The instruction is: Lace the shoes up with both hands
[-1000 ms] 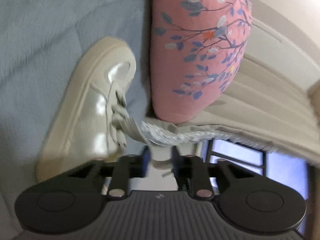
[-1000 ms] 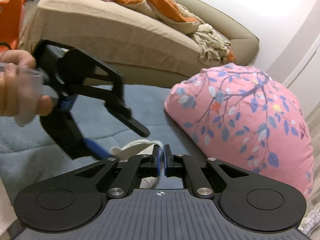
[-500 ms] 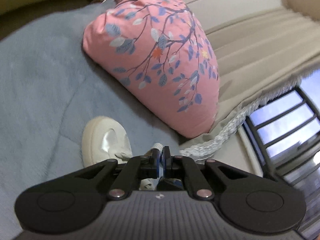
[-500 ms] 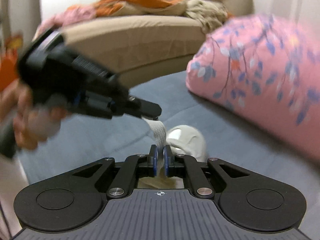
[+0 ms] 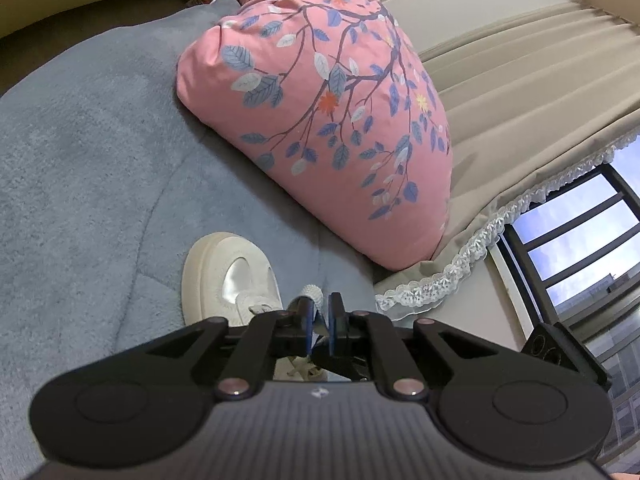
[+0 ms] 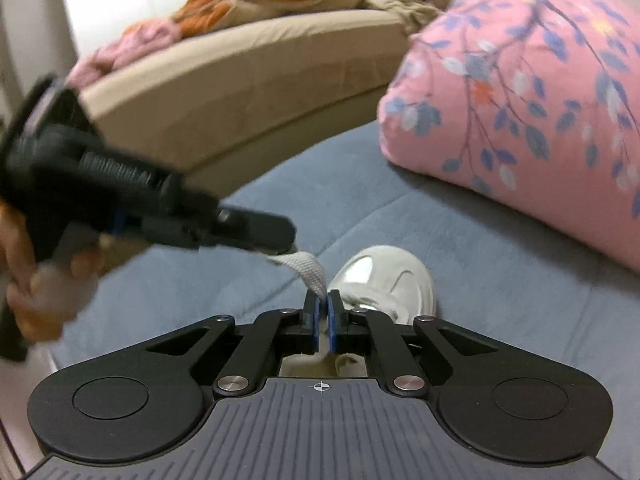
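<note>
Shoe (image 6: 384,280): mostly hidden behind both grippers.
Lace (image 6: 308,266): clamped by right gripper (image 6: 321,312); left gripper (image 5: 319,320) also pinched it.
Hand (image 6: 28,280): blurred, right view only.

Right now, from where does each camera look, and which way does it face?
Left wrist: sits on the left tongs, facing across the blue blanket past the white shoe to the pink pillow and window; only its own tongs show, nearly shut on the lace.
Right wrist: sits on the right tongs, shut on the lace, facing the sofa; the left tongs and a hand show.
Shared: shoe, lace, pillow, blanket.
</note>
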The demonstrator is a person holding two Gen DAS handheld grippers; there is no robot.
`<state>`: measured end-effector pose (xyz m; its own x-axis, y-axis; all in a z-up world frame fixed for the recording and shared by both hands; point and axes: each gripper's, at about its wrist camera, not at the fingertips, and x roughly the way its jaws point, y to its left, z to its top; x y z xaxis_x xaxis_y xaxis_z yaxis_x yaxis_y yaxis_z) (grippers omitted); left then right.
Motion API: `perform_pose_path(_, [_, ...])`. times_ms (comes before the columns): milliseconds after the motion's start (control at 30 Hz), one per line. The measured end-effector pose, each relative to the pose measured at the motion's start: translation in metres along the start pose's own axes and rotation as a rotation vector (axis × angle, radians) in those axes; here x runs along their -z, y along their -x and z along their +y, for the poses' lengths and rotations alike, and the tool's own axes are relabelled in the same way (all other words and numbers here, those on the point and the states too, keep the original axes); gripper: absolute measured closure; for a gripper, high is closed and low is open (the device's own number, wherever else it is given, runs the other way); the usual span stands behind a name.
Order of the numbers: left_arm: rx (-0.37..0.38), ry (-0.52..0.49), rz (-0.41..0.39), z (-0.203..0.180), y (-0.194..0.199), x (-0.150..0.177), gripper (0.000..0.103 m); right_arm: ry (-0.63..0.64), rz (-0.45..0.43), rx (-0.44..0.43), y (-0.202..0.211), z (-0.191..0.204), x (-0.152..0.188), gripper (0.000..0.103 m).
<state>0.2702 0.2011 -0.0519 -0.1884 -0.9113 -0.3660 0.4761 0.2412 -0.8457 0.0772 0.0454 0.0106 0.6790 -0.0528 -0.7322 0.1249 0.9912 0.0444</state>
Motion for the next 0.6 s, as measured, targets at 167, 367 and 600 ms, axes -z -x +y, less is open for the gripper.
perform_pose_path(167, [-0.004, -0.002, 0.003, 0.0, 0.001, 0.0, 0.093, 0.006, 0.023, 0.002, 0.002, 0.0, -0.001, 0.098])
perform_pose_path(367, [-0.015, 0.001, -0.001, -0.003, -0.001, 0.002, 0.09, 0.012, 0.048, 0.003, -0.001, -0.001, -0.006, 0.098])
perform_pose_path(600, [-0.033, 0.006, 0.012, -0.002, -0.001, 0.003, 0.09, 0.027, 0.088, -0.008, -0.01, 0.004, -0.003, 0.098])
